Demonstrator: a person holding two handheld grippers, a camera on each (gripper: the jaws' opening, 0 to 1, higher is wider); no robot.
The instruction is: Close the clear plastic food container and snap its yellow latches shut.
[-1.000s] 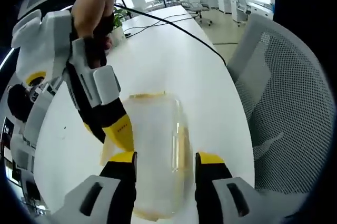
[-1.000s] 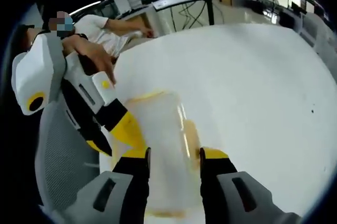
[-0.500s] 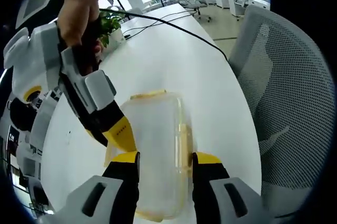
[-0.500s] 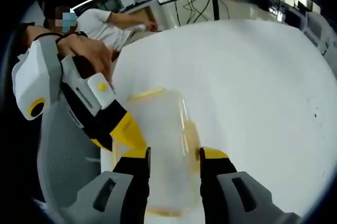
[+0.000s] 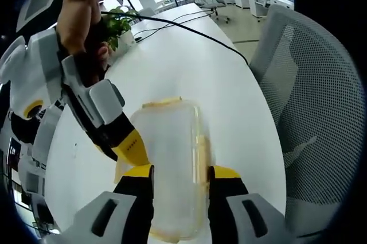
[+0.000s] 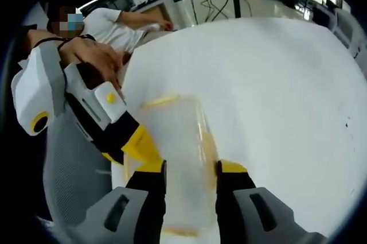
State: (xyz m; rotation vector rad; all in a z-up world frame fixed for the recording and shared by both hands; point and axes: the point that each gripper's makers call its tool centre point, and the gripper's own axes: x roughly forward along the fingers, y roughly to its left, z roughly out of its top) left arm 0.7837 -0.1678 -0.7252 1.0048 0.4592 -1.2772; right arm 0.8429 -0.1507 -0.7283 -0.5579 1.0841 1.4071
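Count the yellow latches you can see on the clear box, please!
3 show. In the left gripper view, one latch at the container's far end, one along its right side, one at the near end. More may hide behind the claws.

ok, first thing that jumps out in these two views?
The clear container with yellow latches, lying on the white table, framed between the yellow-tipped jaws of the left hand-held gripper. The right hand-held gripper frames it the same way from the opposite side, each one's yellow tip touching the container's edge in the other's view. A grey mesh chair stands at the table's edge.
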